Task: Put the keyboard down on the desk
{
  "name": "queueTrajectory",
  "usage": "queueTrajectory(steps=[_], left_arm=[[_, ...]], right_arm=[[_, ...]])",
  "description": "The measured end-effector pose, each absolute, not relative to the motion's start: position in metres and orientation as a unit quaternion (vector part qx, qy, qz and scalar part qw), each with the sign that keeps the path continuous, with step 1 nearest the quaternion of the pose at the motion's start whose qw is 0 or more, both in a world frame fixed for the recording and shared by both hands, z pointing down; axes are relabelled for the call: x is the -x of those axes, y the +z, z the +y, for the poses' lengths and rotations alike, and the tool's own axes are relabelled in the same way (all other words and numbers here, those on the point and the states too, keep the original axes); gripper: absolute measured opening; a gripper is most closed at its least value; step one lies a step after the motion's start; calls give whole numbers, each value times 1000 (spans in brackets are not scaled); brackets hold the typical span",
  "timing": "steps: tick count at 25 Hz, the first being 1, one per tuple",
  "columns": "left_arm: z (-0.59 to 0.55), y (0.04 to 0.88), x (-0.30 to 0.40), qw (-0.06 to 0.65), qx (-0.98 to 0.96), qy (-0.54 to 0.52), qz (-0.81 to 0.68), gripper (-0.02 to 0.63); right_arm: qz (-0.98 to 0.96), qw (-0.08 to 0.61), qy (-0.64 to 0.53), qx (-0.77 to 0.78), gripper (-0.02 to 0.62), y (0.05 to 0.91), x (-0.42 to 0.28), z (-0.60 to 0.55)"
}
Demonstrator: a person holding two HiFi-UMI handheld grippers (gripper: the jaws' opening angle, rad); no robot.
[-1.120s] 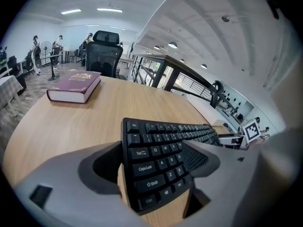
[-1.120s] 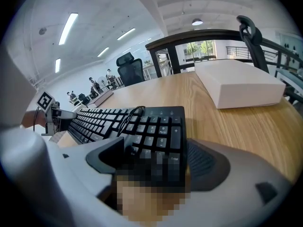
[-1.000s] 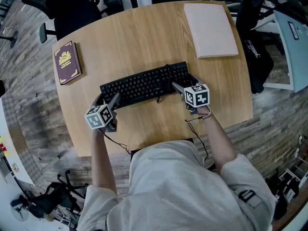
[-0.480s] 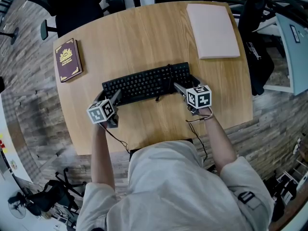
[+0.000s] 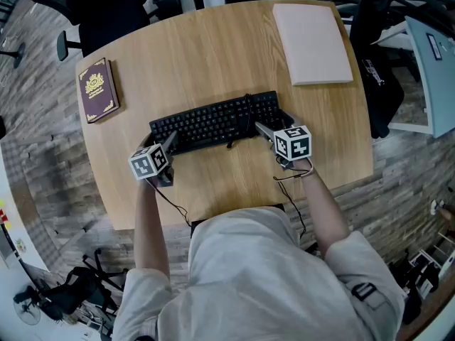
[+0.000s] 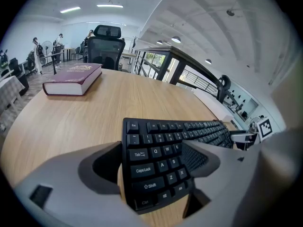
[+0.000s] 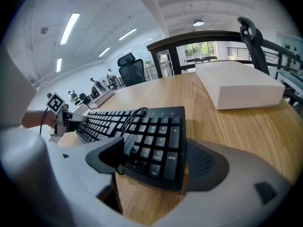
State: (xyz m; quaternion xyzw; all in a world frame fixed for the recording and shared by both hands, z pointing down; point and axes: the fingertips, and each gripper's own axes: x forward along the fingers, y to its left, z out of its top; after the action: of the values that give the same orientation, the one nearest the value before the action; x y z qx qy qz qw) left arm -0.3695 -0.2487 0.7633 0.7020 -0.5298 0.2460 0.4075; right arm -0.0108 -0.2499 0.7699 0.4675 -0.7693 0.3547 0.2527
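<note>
Keyboard [image 5: 213, 124] barely moved vs 1 s ago; L gripper [image 5: 169, 148] & R gripper [image 5: 264, 131] clamped on its ends, mid-desk [image 5: 213, 55].

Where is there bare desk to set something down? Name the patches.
Widest bare patch: the desk between the maroon book, the white box and the keyboard. A narrower strip lines the near edge. Crowded: the keyboard's ends, gripped by the left hand-held gripper and the right hand-held gripper.

Your keyboard [image 5: 213, 123] is black with white letters. The table [image 5: 206, 55] is light wood. At ten o'clock is a dark red book [image 5: 97, 90] with gold ornament, at one o'clock a pale pinkish box [image 5: 311, 34]. Your left tool [image 5: 162, 148] and right tool [image 5: 266, 128] are grey with black-and-white square patterns.
</note>
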Motion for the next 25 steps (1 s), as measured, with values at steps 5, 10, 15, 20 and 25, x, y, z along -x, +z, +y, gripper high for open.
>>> queueTrajectory(steps=[5,10,15,20,25], left_arm=[[-250,769,369,409,-702,250,-527,403],[-247,771,372,410,-701,250,-528,403],[-225,764,384,397,-678,250,-566,403],[-183,749,370,393,-669,239,-584,305],[-157,724,340,397,-641,160,-636,98]], right_arm=[[-772,251,346,-470,405,769,9,-251],[-773,248,347,-470,391,772,9,-250],[-768,252,324,-492,346,768,-10,-250],[-782,247,285,-496,185,745,-7,-247],[-801,246,274,-471,32,737,8,-238]])
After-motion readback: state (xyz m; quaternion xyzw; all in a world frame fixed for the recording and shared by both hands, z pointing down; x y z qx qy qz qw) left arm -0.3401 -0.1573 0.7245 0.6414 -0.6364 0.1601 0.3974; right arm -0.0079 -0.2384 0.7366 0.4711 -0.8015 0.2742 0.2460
